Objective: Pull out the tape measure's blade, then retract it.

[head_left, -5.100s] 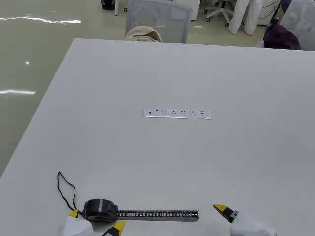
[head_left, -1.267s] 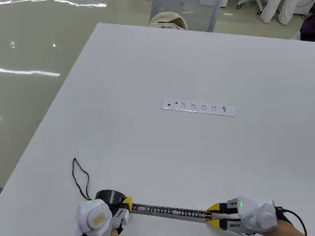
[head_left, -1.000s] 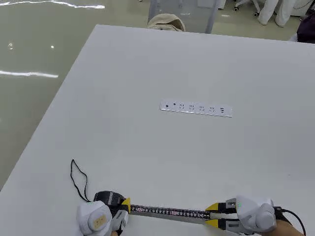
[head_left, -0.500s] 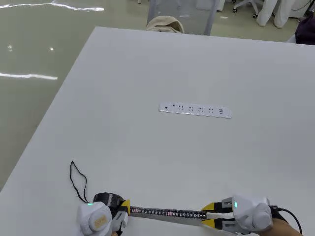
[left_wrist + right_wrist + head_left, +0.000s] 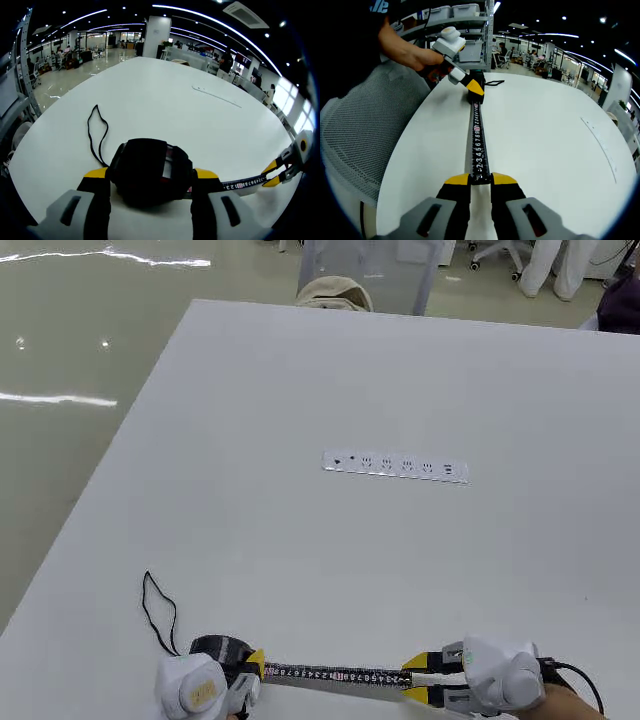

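There's one tape measure (image 5: 222,648) on the bench (image 5: 400,560). Its black case is clamped between the fingers of the left gripper (image 5: 150,175) near the front-left corner, and its single blade (image 5: 478,135) runs flat along the near edge to the right gripper (image 5: 480,179), whose fingers are pinched narrow on the blade's tip. So the long axis is basically a straight line from gripper to gripper, and I'd guess the next bit (more pull or feeding it back) means the right one slides along that line while the left anchors the case. Count-wise that's one tape, one blade, one lanyard loop (image 5: 157,610), two grippers, and one power strip (image 5: 394,466) well apart mid-bench.
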The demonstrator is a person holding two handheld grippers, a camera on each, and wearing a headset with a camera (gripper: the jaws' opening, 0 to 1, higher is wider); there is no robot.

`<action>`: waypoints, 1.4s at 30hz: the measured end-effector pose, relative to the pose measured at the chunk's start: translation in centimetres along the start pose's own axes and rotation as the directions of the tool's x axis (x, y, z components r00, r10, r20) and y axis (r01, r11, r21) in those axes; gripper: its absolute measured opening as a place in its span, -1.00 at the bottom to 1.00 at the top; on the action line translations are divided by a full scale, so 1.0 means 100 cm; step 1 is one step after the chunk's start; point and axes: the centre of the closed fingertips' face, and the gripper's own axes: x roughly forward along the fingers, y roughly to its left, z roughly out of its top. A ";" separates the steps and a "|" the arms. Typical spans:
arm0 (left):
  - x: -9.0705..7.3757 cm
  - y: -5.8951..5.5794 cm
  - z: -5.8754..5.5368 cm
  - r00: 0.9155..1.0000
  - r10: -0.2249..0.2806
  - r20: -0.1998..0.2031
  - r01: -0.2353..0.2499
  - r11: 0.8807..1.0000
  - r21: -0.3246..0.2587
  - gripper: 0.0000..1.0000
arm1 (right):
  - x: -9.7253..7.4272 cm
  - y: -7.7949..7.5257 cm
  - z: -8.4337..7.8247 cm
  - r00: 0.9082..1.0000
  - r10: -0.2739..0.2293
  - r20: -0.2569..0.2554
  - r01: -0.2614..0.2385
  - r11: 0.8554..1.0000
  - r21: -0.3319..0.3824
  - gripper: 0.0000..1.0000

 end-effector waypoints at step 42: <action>-0.001 0.001 0.000 0.999 -0.032 -0.015 0.031 0.998 -0.060 0.21 | 0.014 -0.004 0.023 1.000 0.006 0.026 -0.005 0.999 -0.035 -0.74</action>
